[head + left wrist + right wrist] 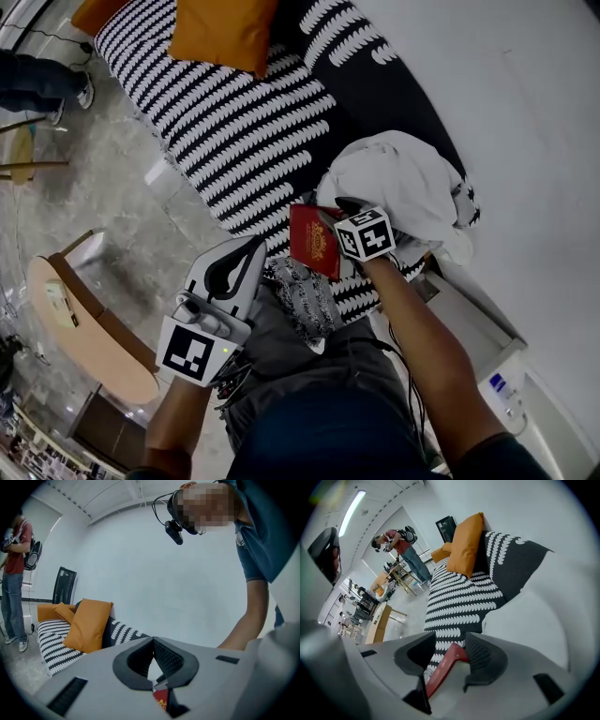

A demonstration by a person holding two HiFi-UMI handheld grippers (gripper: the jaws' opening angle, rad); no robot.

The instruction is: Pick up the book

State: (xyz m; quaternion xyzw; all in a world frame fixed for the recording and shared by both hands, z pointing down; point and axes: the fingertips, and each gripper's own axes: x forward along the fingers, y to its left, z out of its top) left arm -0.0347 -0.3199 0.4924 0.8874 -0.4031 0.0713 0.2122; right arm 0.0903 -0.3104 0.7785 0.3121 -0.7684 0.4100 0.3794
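I am holding the right gripper (451,641) down at the sofa's (244,131) front edge. Its jaws are standing partly apart with the red book (314,241) between them, one pad touching the cover and the other clear of it. The book is sitting at that edge, beside a white cloth (394,183) on the sofa. The left gripper (153,641) is hovering off the sofa's front, jaws together and empty.

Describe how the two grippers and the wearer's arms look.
Both the left gripper and right gripper are pale grey shells with ribbed black pads. Each carries a white cube with black square markers. A thin black cable runs beside the right arm. Short blue sleeve; forearms bare.
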